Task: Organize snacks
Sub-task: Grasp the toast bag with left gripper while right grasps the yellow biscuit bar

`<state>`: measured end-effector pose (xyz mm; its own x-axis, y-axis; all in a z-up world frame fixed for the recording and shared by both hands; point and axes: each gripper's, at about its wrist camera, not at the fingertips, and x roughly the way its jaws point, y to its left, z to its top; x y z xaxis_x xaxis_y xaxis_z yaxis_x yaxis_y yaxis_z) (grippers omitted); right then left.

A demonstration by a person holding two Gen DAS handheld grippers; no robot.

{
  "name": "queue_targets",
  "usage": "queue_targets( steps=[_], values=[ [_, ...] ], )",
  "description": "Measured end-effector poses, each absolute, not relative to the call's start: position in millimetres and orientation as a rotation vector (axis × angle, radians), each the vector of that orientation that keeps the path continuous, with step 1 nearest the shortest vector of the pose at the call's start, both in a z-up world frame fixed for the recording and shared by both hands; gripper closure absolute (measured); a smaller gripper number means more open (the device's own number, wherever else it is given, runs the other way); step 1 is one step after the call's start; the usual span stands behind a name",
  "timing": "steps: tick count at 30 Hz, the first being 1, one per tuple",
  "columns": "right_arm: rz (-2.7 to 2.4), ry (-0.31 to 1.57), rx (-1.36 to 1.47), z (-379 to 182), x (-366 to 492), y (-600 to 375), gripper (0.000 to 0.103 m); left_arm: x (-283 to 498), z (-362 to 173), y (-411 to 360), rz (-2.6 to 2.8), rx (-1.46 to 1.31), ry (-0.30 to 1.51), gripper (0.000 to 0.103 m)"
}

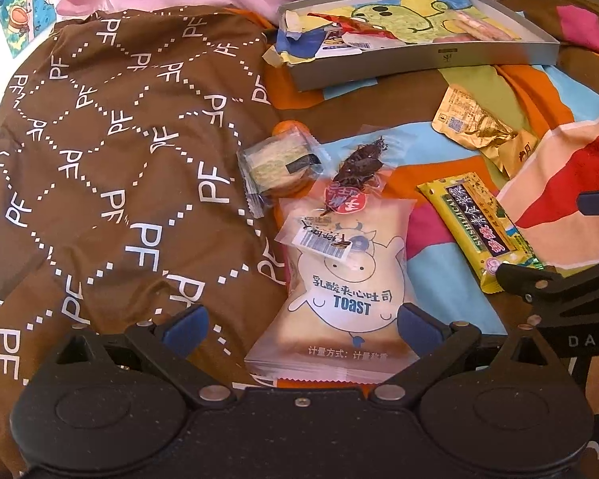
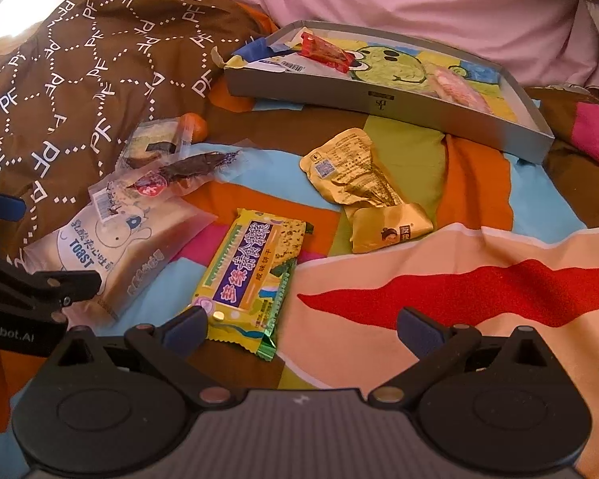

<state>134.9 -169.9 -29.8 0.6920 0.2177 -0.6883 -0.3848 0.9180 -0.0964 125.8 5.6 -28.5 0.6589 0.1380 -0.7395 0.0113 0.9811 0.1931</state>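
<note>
**Snacks spread on the bed, both claws open**

From the left wrist: the left gripper [image 1: 299,329] stands wide open, holding nothing, its blue pads on either side of the near end of the toast pack [image 1: 335,299], which lies flat on the patchwork blanket [image 1: 439,255]. A clear pouch [image 1: 355,171] of dark dried food overlaps the toast pack's far end. Just left of that sits a wrapped cake [image 1: 277,163], against the brown cloth [image 1: 112,151]. To the right lie the yellow bar [image 1: 479,223] and, farther back, the gold pouch [image 1: 479,127]. The grey tray [image 1: 427,62] rests at the blanket's far edge with a red packet [image 1: 355,26] inside.

From the right wrist: the right gripper [image 2: 301,329] is also open and empty. Its left pad [image 2: 187,327] is just beside the yellow bar's [image 2: 251,275] near corner. The gold pouch [image 2: 363,179] lies beyond, the toast pack [image 2: 112,251] to the left, and the tray [image 2: 379,99] at the back.
</note>
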Motion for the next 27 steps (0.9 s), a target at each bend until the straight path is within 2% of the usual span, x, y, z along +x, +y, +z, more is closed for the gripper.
queue_targets(
  steps=[9, 15, 19, 21, 27],
  values=[
    [0.390, 0.766, -0.173, -29, 150, -161, 0.000, 125, -28, 12, 0.071, 0.165, 0.862, 0.002],
    [0.395, 0.767, -0.162, -27, 154, -160, 0.000, 122, -32, 33, 0.016, -0.009, 0.892, 0.002],
    [0.401, 0.826, -0.180, -38, 167, -153, 0.000, 120, -32, 36, 0.012, -0.024, 0.885, 0.002],
    [0.405, 0.818, -0.183, -39, 167, -152, 0.003, 119, -31, 36, 0.002, -0.024, 0.878, 0.002],
    [0.430, 0.799, -0.175, -37, 156, -165, 0.020, 127, -27, 29, -0.059, -0.050, 0.846, 0.002]
  ],
)
